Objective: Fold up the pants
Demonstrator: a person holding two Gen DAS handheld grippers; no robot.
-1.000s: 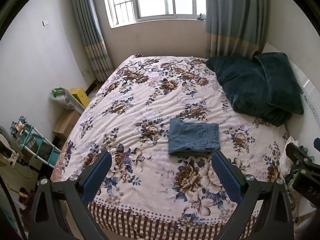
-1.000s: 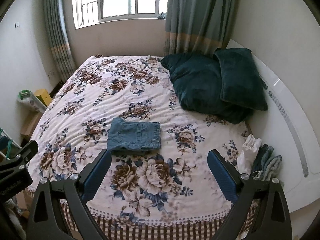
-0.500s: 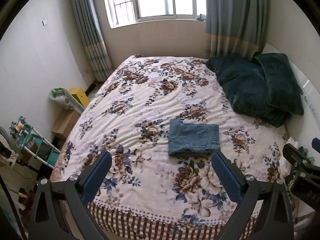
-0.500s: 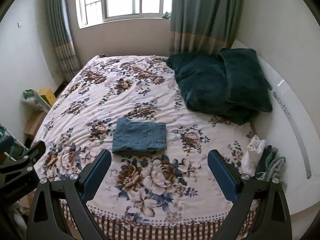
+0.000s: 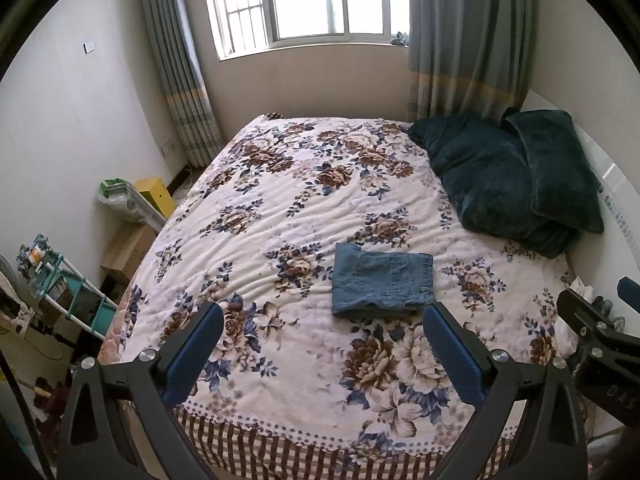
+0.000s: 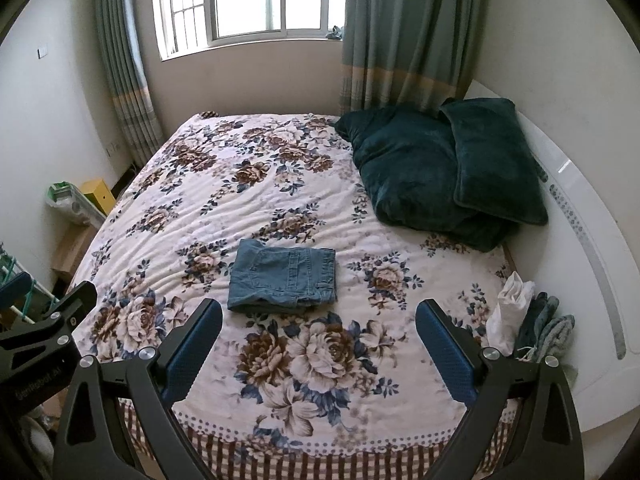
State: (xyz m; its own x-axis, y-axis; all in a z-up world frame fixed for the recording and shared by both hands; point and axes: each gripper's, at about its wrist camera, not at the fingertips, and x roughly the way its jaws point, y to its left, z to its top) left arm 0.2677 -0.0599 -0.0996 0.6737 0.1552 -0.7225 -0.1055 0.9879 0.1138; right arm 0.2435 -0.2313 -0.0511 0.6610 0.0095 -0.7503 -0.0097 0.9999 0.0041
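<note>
A pair of blue denim pants [image 5: 382, 283] [image 6: 284, 276] lies folded into a compact rectangle on the flowered bedspread [image 5: 304, 208] [image 6: 224, 200], toward the near half of the bed. My left gripper [image 5: 322, 322] hangs open above the foot of the bed, short of the pants, with nothing between its blue pads. My right gripper [image 6: 318, 320] is likewise open and empty, held back from the pants. Each gripper's black frame shows at the edge of the other's view.
Two dark green pillows [image 5: 512, 176] [image 6: 448, 168] are piled at the right by the white headboard [image 6: 580, 208]. Small bundled cloths [image 6: 528, 324] lie at the bed's right edge. A yellow box [image 5: 156, 196], cardboard box and teal rack [image 5: 68, 292] stand on the floor left.
Both views shift slightly; the right wrist view has drifted so the pants sit further right in it. The pants have not moved and both grippers stay open.
</note>
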